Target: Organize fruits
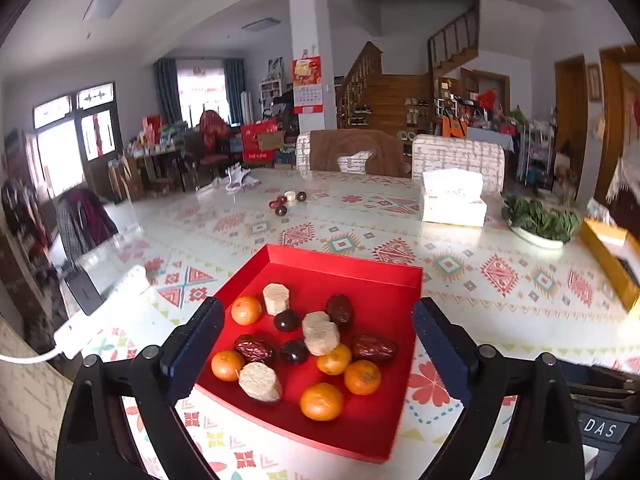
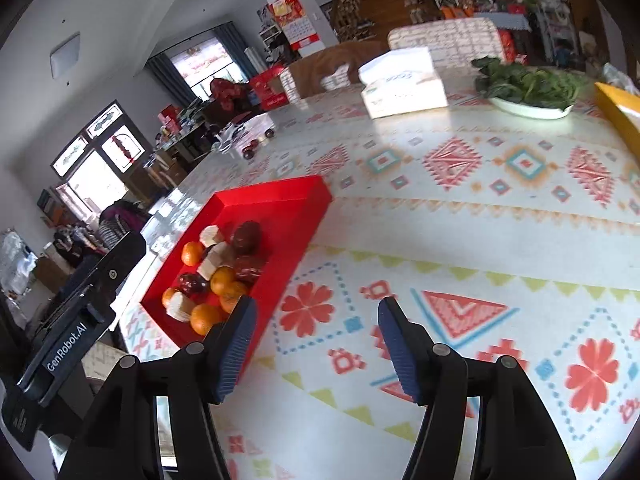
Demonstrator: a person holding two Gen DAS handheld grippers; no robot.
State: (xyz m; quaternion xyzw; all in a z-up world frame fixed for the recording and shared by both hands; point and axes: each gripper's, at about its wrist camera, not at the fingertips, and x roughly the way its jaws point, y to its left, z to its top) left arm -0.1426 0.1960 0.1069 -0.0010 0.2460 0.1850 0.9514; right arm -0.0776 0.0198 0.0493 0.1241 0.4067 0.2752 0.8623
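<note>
five oranges (image 1: 322, 401) among dates in red tray (image 1: 360, 276), both claws empty

Left tool (image 1: 318, 344), black frame w/ dark-blue ribbed pads (image 1: 192, 344), is seen w/ jaws spread wide; nothing is gripped, pads are clear of contact. It is pitched downward, fingers pointing fwd.

Right tool (image 2: 316, 346), same black frame w/ blue ribbed pads (image 2: 236, 344), is held w/ jaws parted approx. halfway, nothing pressed between the pads. It is also angled downward. In the right wrist view the left tool's black body is seen at far left, beside the right one.
</note>
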